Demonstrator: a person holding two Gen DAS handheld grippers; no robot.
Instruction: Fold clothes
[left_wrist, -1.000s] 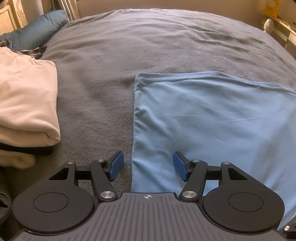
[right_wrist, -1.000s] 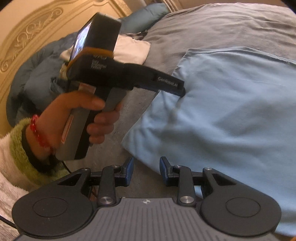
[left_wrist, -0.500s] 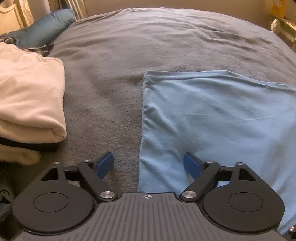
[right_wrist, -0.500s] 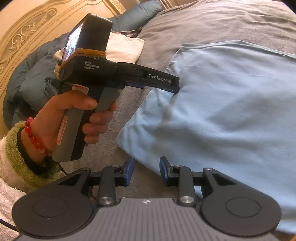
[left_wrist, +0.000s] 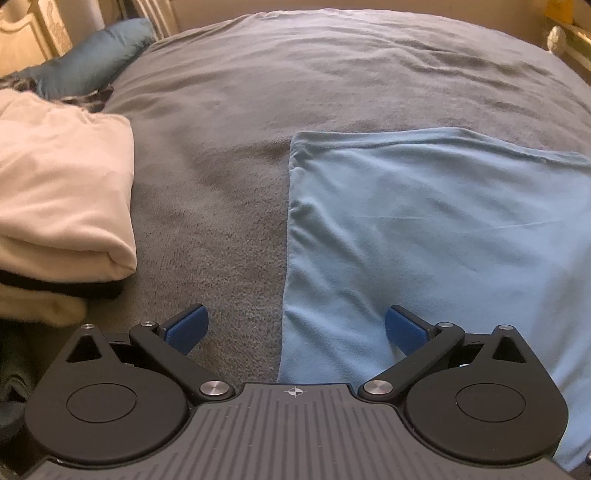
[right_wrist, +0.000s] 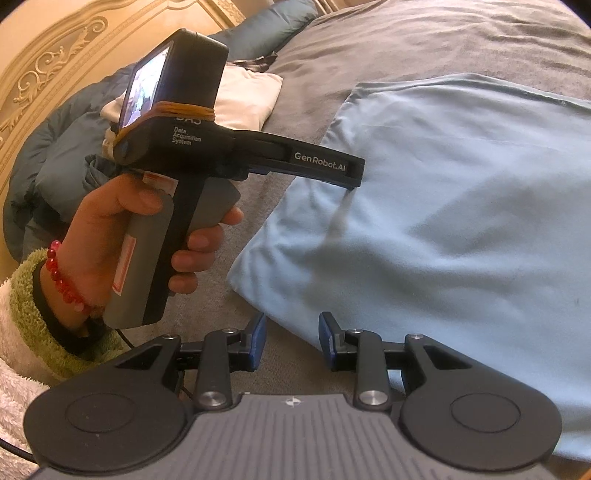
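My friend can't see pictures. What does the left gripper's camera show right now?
A light blue cloth lies flat on a grey blanket, and the left gripper hovers over the cloth's left edge, its jaws opening with nothing pinched. A folded cream garment sits to the left.

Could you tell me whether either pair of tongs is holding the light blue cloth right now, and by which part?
Nothing is held. The left tongs are opening, straddling the light blue cloth edge without pinching; the right tongs stand open at its corner.

One blue garment (left_wrist: 424, 236) lies on one grey bed (left_wrist: 295, 74). Left of the garment: one cream stack (left_wrist: 59, 192); beyond it, one teal pillow (left_wrist: 96, 55). Two grippers (left_wrist: 293, 330) (right_wrist: 291, 338).
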